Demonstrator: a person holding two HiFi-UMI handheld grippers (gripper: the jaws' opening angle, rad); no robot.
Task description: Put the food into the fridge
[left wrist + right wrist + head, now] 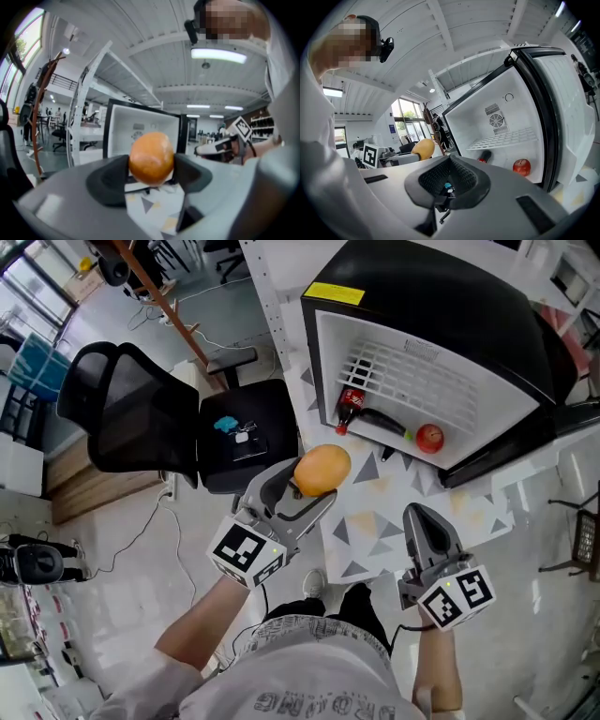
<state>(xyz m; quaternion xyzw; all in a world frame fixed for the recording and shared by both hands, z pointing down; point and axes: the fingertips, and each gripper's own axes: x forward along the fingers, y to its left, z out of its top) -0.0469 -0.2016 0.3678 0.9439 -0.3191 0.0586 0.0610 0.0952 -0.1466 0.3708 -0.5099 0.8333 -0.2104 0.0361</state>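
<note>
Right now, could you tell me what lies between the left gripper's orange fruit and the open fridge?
Only bare patterned tabletop separates the orange fruit from the fridge, in the head view.

The left gripper [314,488], carried on the bare left forearm [192,624], points almost level toward the open fridge [450,306]. Its jaws stand wide and are clamped on either side of a round orange fruit [322,470], just short of the left end of the fridge's mouth. The right gripper [420,517], on the right forearm [439,667], is held alongside, further toward the fridge's right side and also short of its mouth, aimed the same way with its jaws pressed together and nothing between them.
</note>
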